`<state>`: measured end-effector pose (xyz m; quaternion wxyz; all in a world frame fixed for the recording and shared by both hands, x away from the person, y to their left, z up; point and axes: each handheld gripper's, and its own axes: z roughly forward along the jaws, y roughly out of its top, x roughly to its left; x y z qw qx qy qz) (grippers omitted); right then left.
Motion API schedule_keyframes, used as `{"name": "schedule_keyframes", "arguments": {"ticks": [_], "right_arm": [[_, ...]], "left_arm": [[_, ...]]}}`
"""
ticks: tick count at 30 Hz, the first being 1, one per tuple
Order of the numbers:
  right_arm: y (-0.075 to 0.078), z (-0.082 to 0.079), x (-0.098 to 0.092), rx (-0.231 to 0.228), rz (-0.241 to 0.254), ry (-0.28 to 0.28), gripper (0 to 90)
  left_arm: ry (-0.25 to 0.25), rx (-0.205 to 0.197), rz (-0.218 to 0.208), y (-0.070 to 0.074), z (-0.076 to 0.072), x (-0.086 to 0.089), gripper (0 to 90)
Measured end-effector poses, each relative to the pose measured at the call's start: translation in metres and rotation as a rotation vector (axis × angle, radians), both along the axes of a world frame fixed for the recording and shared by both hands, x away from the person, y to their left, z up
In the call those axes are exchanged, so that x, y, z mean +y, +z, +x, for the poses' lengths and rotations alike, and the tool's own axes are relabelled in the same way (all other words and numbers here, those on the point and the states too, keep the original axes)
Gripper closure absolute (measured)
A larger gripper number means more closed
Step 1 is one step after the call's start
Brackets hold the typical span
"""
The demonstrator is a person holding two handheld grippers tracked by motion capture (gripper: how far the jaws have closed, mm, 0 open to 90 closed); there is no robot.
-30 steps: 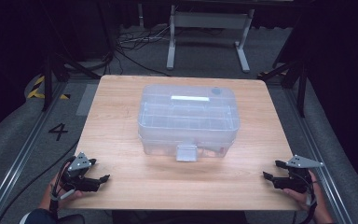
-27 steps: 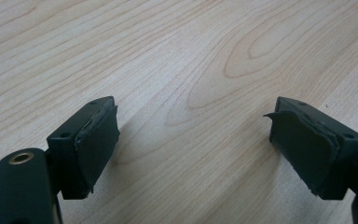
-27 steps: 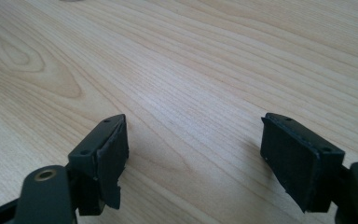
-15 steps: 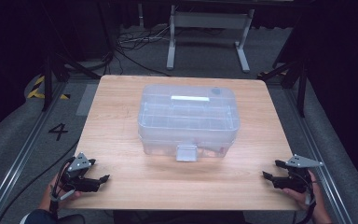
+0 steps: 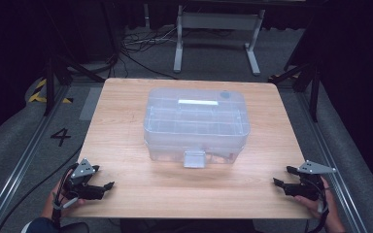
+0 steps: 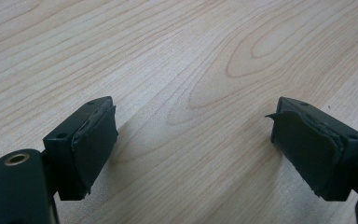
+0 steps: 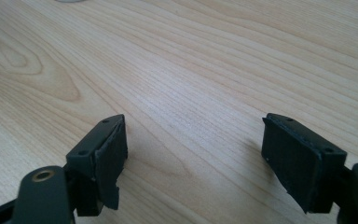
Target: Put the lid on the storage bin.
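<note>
A clear plastic storage box point(image 5: 196, 124) with a lid and a front latch point(image 5: 194, 158) stands in the middle of the wooden table point(image 5: 126, 145). My left gripper point(image 5: 106, 185) rests at the table's near left corner, held by a hand, well apart from the box. In the left gripper view its jaws stand wide apart over bare wood, left gripper point(image 6: 191, 140) open and empty. My right gripper point(image 5: 280, 180) sits at the near right corner, pointing inward. Its own view shows the right gripper point(image 7: 193, 154) open, with only wood grain between the pads point(image 7: 109, 163).
Dark floor surrounds the table, with metal rails along both sides. A grey metal stand point(image 5: 218, 34) and loose cables point(image 5: 136, 48) lie beyond the far edge. A "4" marking point(image 5: 60, 137) is on the floor at left.
</note>
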<state>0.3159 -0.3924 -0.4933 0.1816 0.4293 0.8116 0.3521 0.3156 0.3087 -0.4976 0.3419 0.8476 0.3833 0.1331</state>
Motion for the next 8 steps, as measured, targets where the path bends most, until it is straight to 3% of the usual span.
{"name": "schedule_keyframes", "arguments": {"ticks": [8], "right_arm": [[0.0,0.0001,0.0001,0.0,0.001,-0.001,23.0]], "left_arm": [[0.0,0.001,0.0,-0.0001,0.0003,-0.0001,14.3]]}}
